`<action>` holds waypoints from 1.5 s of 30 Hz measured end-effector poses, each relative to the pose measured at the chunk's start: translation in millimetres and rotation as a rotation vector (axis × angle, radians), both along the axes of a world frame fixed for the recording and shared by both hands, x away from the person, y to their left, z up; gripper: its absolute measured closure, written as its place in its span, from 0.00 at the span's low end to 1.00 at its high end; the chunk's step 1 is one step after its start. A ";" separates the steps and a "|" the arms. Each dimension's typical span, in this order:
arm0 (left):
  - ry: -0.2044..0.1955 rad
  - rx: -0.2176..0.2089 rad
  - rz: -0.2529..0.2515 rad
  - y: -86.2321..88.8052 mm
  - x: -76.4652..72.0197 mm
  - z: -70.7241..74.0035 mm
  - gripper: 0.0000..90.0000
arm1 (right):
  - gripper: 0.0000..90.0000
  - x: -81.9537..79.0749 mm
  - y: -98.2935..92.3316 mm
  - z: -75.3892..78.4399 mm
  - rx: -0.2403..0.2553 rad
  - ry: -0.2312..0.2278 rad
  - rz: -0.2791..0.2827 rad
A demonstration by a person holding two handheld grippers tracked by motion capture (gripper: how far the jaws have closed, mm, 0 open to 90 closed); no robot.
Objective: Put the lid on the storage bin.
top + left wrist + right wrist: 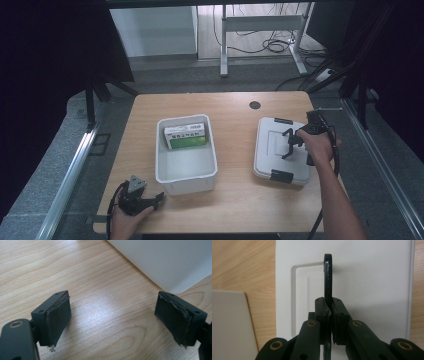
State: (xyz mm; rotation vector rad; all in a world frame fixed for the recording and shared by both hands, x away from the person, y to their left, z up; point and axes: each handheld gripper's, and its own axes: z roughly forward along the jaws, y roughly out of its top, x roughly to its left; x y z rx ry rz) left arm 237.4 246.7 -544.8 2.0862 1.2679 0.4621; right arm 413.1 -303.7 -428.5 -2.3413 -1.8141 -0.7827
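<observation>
honestly, with the right gripper (pixel 329 312) clamped on the thin black handle (pixel 327 277) of the white lid (pixel 280 150) at the table's right (left gripper (pixel 112 322) gaping, idle, near the bin (pixel 186 175)), a tilted lift could let it slip.

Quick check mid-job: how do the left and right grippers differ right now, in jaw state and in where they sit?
The left gripper stands open with nothing between its jaws; the right gripper is shut on the black handle of the white lid. The left gripper lies low on the bare table beside the white bin; the right gripper is over the lid. Both are hand-held, with black jaws.
</observation>
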 end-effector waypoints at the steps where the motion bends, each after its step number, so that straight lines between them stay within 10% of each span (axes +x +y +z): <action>1: 0.000 0.000 0.000 0.0 0.0 0.0 0.15 | 0.94 0.0 0.0 0.0 0.000 0.000 0.000; 45: 0.000 0.000 0.001 -0.1 0.0 0.0 0.15 | 0.94 -19.6 16.3 64.1 0.028 -0.109 0.096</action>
